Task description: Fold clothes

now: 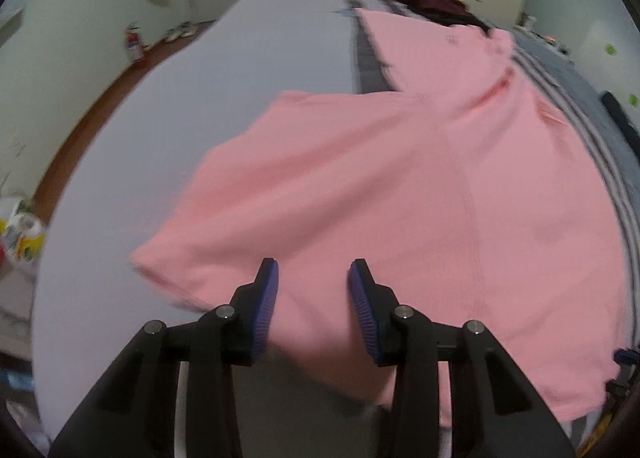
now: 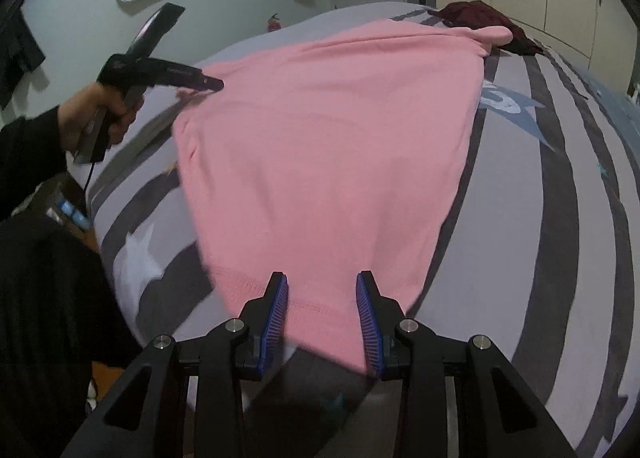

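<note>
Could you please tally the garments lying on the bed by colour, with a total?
Pink: 1, the pink shirt spread on the bed
Dark red: 1, the dark red garment bunched beyond it
Total: 2

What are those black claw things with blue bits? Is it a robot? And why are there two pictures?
No robot: a person holds a grabbing tool in each hand, each with a camera looking along its two fingers. One picture comes from the left tool, the other from the right tool, which also shows the hand holding the left one. A pink shirt lies on a striped bed cover, a dark red garment behind it. Both tools' fingers stand apart over the pink cloth, not pinching it.
</note>
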